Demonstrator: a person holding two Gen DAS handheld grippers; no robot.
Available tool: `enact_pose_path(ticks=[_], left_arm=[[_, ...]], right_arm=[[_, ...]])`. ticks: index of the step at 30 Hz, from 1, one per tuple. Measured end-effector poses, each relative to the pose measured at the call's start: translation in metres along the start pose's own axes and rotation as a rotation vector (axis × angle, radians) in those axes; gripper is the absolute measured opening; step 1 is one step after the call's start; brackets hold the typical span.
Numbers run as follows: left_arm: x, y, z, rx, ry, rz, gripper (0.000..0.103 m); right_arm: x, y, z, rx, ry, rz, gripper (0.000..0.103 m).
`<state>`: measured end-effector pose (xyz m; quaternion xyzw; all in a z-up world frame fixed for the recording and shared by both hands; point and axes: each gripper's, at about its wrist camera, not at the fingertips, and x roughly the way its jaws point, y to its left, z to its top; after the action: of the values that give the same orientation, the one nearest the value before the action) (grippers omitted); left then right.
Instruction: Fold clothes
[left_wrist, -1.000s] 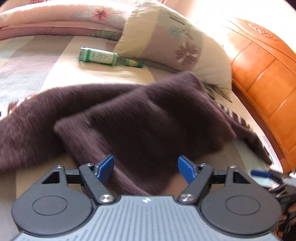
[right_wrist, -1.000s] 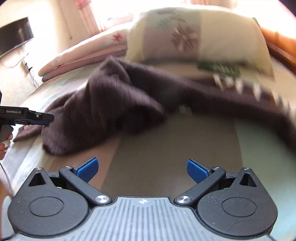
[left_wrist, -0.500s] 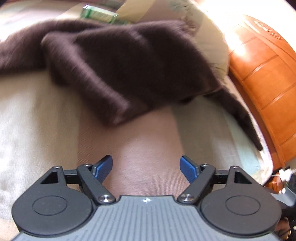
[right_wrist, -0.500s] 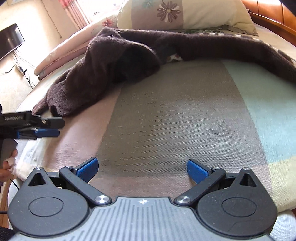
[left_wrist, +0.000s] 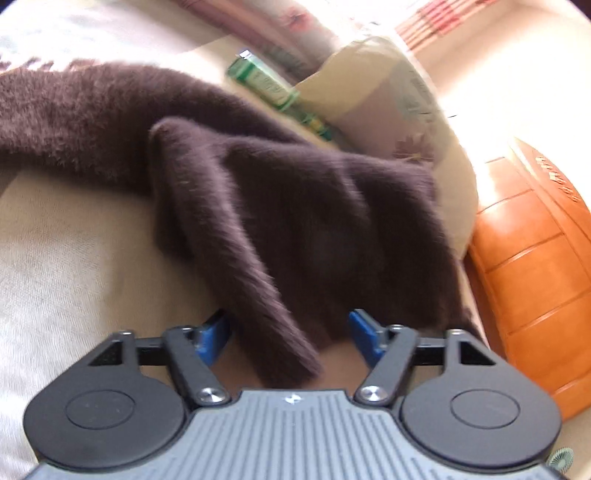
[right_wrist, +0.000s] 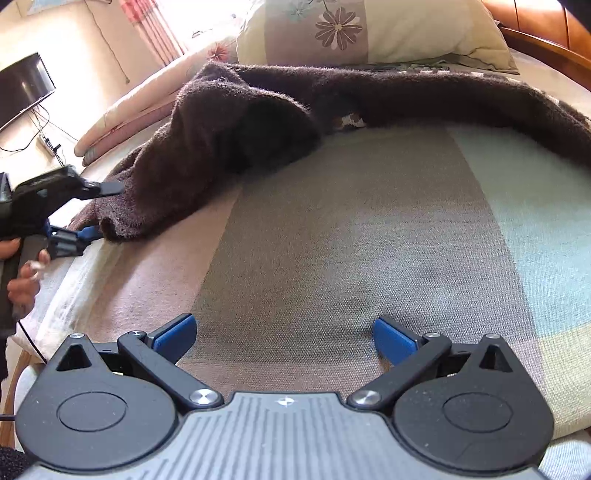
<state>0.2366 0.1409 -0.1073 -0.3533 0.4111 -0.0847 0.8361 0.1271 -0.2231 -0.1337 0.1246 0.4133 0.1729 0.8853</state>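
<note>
A dark brown fuzzy sweater lies crumpled across the striped bed sheet; in the right wrist view the sweater stretches from the left edge to the far right. My left gripper is low at the sweater's near hem, and its jaws are closing with a fold of the hem between them, the pads not pressing on it. From the right wrist view the left gripper straddles that corner at the bed's left edge. My right gripper stands open over bare sheet, well short of the sweater.
A flowered pillow lies behind the sweater, with a green bottle beside it. An orange wooden headboard stands at the right. A folded quilt and a wall TV are at the left. A hand holds the left gripper.
My left gripper has sunk and rolled onto the sweater's near hem, and its jaws have narrowed around the fold. The right gripper came in lower over the sheet, then held still.
</note>
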Motion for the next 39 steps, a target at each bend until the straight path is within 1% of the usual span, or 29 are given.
enact_pose_path(ticks=[1,2,3,4,7,10,13,16,21,25,29,32,33,37,38,39], left_arm=[[0.006,0.005,0.001,-0.025,0.027,-0.001,0.027],[0.008,0.006,0.000,-0.026,0.036,-0.006,0.024],[0.008,0.004,-0.001,-0.005,0.030,-0.006,0.021],[0.004,0.001,-0.002,0.015,0.019,-0.010,0.014],[-0.014,-0.006,-0.003,0.061,-0.022,-0.036,0.008],[-0.042,-0.015,0.001,0.124,-0.074,-0.050,0.007],[-0.075,-0.027,0.007,0.188,-0.120,-0.068,0.007],[-0.103,-0.039,0.007,0.253,-0.151,-0.070,0.007],[-0.154,-0.049,-0.002,0.338,-0.201,-0.042,0.007],[-0.187,-0.049,-0.013,0.378,-0.202,0.025,0.007],[-0.203,-0.034,-0.020,0.384,-0.191,0.124,0.007],[-0.209,-0.032,-0.023,0.417,-0.197,0.197,0.007],[-0.212,-0.034,-0.023,0.431,-0.202,0.207,0.007],[-0.208,-0.054,-0.025,0.499,-0.184,0.167,0.009],[-0.202,-0.062,-0.027,0.522,-0.168,0.160,0.011],[-0.193,-0.070,-0.029,0.548,-0.145,0.148,0.017]], right_arm=[[0.000,0.000,0.001,0.001,0.000,-0.003,0.103],[0.000,0.000,0.001,0.002,0.001,-0.006,0.103],[0.000,0.001,0.001,0.001,0.002,-0.009,0.103],[0.000,0.001,0.001,0.001,0.003,-0.012,0.103],[-0.002,0.002,0.001,0.008,0.005,-0.018,0.103],[-0.002,0.003,0.006,0.029,0.006,-0.015,0.103],[-0.005,0.006,0.009,0.030,-0.013,-0.002,0.103],[-0.007,0.011,0.010,0.021,-0.025,0.004,0.103],[-0.011,0.017,0.007,0.009,-0.023,0.006,0.103],[-0.016,0.022,0.006,0.000,-0.028,0.009,0.103],[-0.020,0.026,0.007,-0.008,-0.033,0.018,0.103],[-0.022,0.029,0.009,-0.016,-0.032,0.031,0.103],[-0.022,0.029,0.010,-0.020,-0.032,0.031,0.103],[-0.021,0.031,0.009,-0.024,-0.033,0.031,0.103],[-0.022,0.032,0.009,-0.024,-0.034,0.031,0.103],[-0.022,0.032,0.010,-0.025,-0.036,0.030,0.103]])
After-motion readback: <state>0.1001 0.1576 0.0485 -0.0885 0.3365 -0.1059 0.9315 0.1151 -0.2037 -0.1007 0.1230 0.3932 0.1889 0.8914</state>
